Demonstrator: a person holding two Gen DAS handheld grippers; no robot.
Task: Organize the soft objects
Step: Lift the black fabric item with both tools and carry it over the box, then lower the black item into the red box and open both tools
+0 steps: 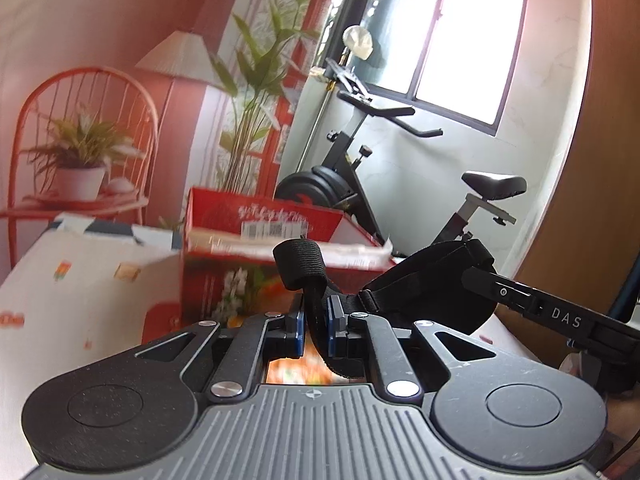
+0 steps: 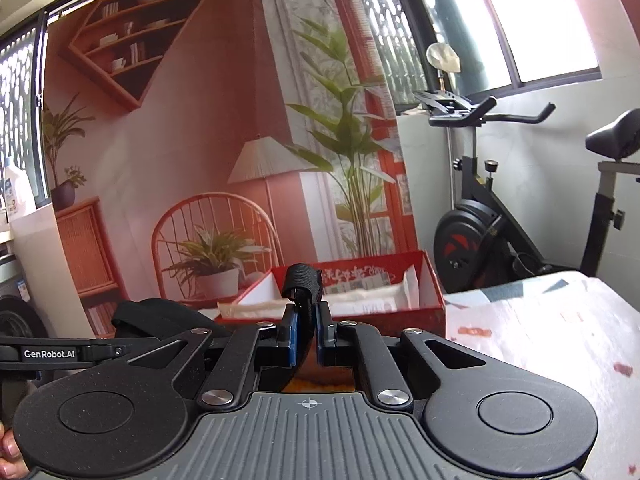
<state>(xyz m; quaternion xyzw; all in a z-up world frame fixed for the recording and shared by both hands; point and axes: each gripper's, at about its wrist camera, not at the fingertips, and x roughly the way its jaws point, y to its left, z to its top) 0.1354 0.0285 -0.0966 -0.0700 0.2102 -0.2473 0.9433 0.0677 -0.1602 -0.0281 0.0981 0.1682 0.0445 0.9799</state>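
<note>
Left gripper [image 1: 316, 320] clenched on a black elastic strap [image 1: 300, 260], blue pads pinching the webbing from both sides; loop of ribbed band curling up and over just above the fingertips, loose tail dropping between the jaws toward the camera; off to the right of that claw, joined by a buckle, a black padded eye-mask body [image 1: 432, 284], broad, soft and slightly domed, partly behind the other tool's arm marked DAS; long axis of the whole piece running side to side, stretched from one claw across to the other; straight ahead and lower, just beyond the fingertips, an open red cardboard box [image 1: 264, 220] with a barcode label and pale paper inside; left of the box, a white printed tablecloth [image 1: 80, 280], smooth, with small orange motifs.

Right gripper [image 2: 306, 320] likewise clamped shut on a second strap end [image 2: 302, 278], same ribbed elastic rolled into a small loop above the pads; mask body dark and bulging to the left of this claw, behind the arm lettered GenRobot.AI; red box [image 2: 432, 280] dead ahead and slightly below, rigid, straight-walled, mouth upward; both claws about equally near, so, by judgement, a shared forward carry and lowering over the rim; limp fabric likely to sag between the two grips and catch on the near wall.
</note>
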